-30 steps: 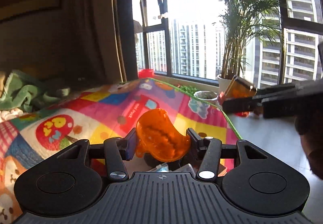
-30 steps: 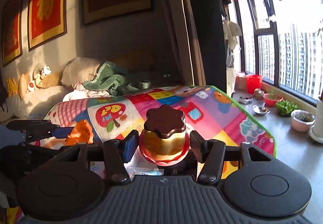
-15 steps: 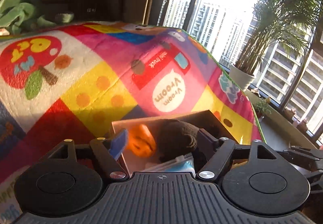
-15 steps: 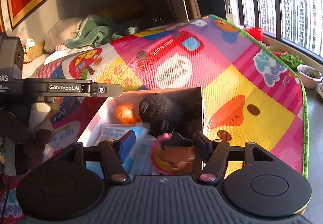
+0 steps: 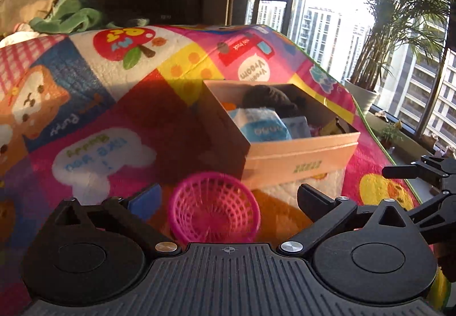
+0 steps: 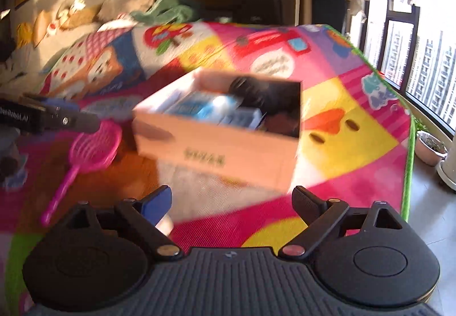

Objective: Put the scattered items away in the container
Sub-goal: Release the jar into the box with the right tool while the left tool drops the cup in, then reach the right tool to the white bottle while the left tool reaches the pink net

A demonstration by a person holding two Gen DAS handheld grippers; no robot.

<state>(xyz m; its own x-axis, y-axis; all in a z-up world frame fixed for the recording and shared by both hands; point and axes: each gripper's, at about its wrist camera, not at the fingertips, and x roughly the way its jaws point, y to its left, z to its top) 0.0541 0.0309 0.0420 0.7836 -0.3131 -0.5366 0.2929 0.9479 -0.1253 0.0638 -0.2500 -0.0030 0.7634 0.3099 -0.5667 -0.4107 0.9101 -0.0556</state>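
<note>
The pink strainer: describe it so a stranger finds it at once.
Start at the cardboard box on the colourful play mat. The pink strainer lies on the mat beside the box, under the left gripper. It alone is a pink mesh bowl with a long thin handle.

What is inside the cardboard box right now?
The cardboard box holds a dark plush toy, blue-and-white packets and something orange at the back; whatever lies beneath them is covered.

Blurred box point(image 6: 216, 153), seemingly full
</note>
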